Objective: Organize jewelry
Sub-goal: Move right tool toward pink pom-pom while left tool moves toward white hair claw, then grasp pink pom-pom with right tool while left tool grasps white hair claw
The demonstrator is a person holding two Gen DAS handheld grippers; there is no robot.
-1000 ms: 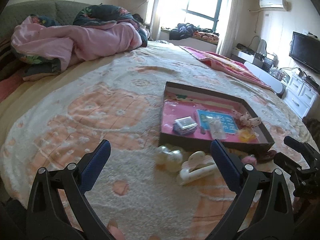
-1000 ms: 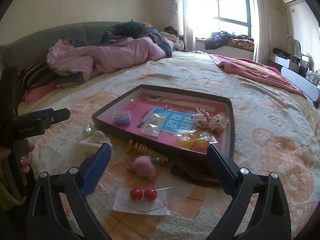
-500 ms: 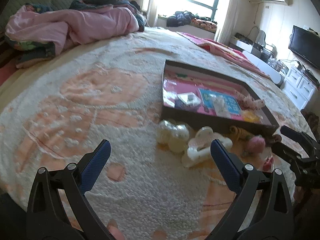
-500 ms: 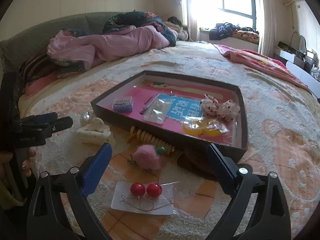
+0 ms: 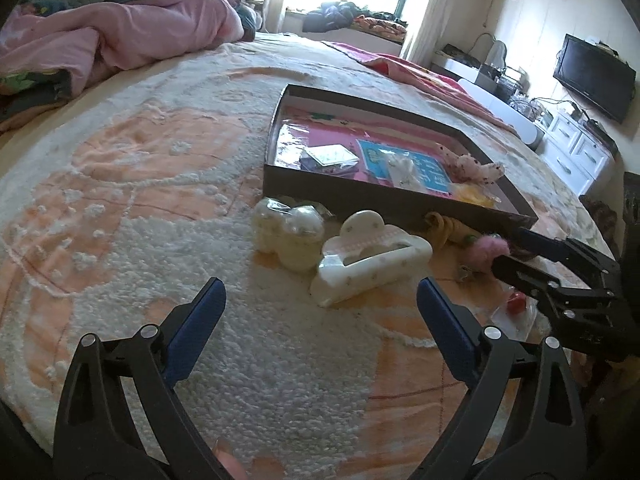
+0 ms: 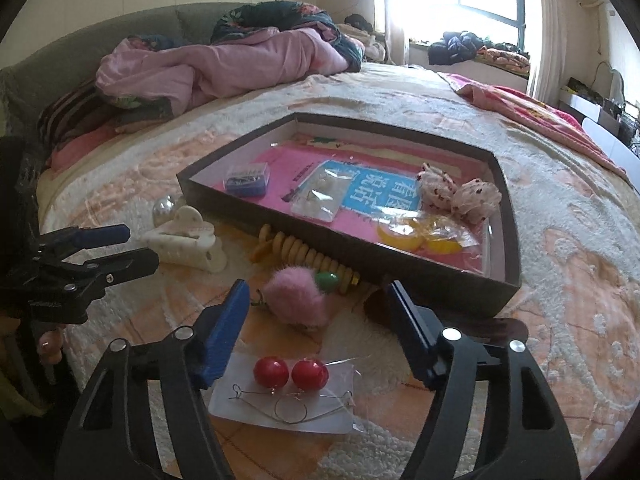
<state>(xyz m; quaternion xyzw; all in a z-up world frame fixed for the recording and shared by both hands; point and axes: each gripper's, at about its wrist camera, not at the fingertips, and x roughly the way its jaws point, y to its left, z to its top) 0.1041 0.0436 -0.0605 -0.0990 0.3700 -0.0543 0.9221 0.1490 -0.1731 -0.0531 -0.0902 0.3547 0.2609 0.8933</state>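
Red ball earrings (image 6: 291, 374) on clear card, near edge of bed blanket (image 6: 560, 280), now under right gripper (image 6: 316, 300), whose jaws have just been narrowing, still apart, nothing gripped. Left gripper (image 5: 320, 292) wide open, empty, lower over white hair claw (image 5: 372, 256). Dark tray (image 6: 504, 200) beyond; window far.

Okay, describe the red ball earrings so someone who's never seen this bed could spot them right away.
Start at the dark shallow tray on the bed. On the blanket in front of it, nearer than the pink pompom, lies a clear packet. In it are the red ball earrings: the only glossy red pair, on wire hooks.
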